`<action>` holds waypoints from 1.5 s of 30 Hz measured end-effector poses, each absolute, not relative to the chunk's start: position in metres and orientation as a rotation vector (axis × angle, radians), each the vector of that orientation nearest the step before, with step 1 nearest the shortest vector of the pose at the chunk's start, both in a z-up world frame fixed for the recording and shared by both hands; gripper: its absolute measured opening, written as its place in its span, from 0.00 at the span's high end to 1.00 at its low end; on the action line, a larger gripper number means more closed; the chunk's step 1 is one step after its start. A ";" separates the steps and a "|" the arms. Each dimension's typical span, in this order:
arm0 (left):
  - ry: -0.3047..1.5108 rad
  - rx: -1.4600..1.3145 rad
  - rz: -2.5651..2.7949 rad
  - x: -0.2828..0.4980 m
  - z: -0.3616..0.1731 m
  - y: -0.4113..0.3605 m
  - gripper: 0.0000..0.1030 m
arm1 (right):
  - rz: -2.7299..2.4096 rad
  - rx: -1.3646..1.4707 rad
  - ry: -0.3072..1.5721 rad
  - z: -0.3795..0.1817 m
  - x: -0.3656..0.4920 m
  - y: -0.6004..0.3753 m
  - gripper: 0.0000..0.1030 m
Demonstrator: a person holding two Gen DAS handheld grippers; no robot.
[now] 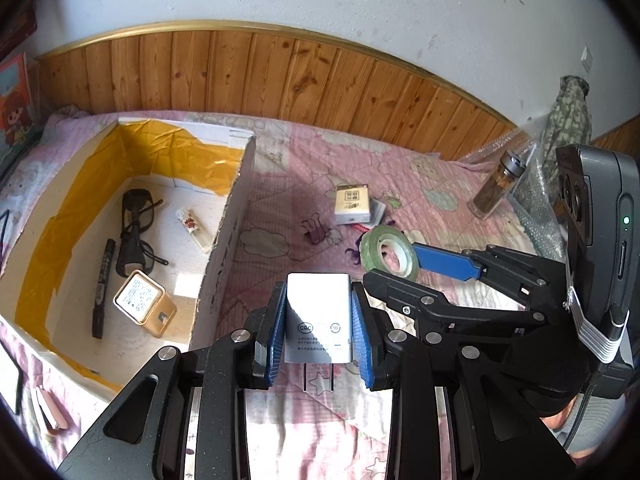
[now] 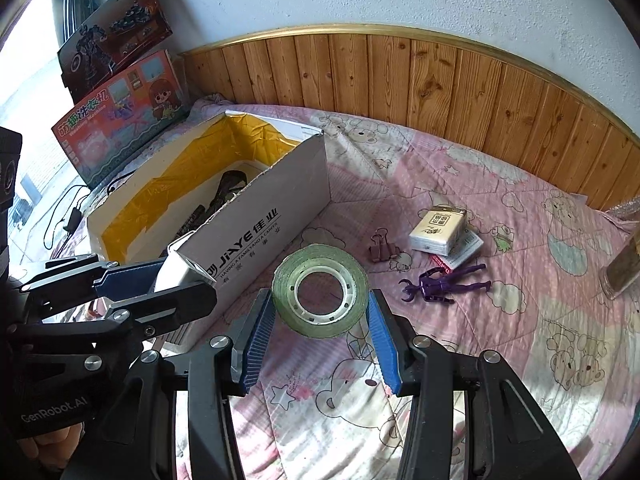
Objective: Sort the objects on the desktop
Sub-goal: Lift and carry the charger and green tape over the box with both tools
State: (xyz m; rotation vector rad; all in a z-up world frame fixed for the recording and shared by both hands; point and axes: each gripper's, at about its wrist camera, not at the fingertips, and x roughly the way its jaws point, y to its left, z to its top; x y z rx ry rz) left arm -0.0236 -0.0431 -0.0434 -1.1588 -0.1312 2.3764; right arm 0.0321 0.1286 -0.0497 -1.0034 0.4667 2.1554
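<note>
Both cameras ride close behind their claws, looking steeply down across the bed (image 1: 320, 168) toward the far wood-panelled wall (image 2: 400, 76). Both views share the cardboard box (image 1: 224, 240) at left and the clutter beside it.

From the right wrist view the near wall of the cardboard box (image 2: 256, 216) hides most of what lies inside, so only dark bits peek over it. The bottle (image 2: 622, 268) is cut off by the right edge there. The small print on the white charger (image 1: 319, 320) and on the gold tin (image 1: 140, 300) is too tiny to read.
</note>
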 end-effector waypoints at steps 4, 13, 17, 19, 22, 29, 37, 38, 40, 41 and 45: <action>-0.158 -1.148 2.389 -0.023 -0.038 -0.056 0.70 | 2.170 -0.995 0.451 -0.044 0.024 0.122 0.53; -0.233 -1.129 2.431 -0.030 -0.026 -0.090 0.70 | 2.193 -0.980 0.420 -0.035 0.004 0.108 0.53; -0.260 -1.127 2.441 -0.035 -0.024 -0.103 0.70 | 2.206 -0.977 0.402 -0.032 -0.006 0.102 0.53; -0.277 -1.124 2.445 -0.037 -0.022 -0.109 0.70 | 2.212 -0.977 0.391 -0.031 -0.011 0.098 0.53; -0.310 -1.120 2.441 -0.043 -0.020 -0.118 0.70 | 2.217 -0.978 0.375 -0.030 -0.019 0.095 0.53; -0.419 -1.135 2.402 -0.059 -0.023 -0.136 0.70 | 2.225 -0.973 0.365 -0.028 -0.033 0.090 0.53; -0.521 -1.182 2.359 -0.079 -0.035 -0.150 0.70 | 2.235 -0.981 0.315 -0.021 -0.054 0.092 0.53; -0.533 -1.187 2.354 -0.082 -0.037 -0.151 0.70 | 2.234 -0.982 0.307 -0.020 -0.057 0.093 0.53; -0.551 -1.204 2.350 -0.088 -0.040 -0.154 0.70 | 2.231 -0.985 0.303 -0.019 -0.061 0.097 0.53; -0.560 -1.214 2.348 -0.091 -0.042 -0.155 0.70 | 2.228 -0.982 0.307 -0.019 -0.063 0.101 0.53; -0.598 -1.263 2.333 -0.103 -0.052 -0.157 0.70 | 2.218 -0.983 0.311 -0.016 -0.073 0.115 0.53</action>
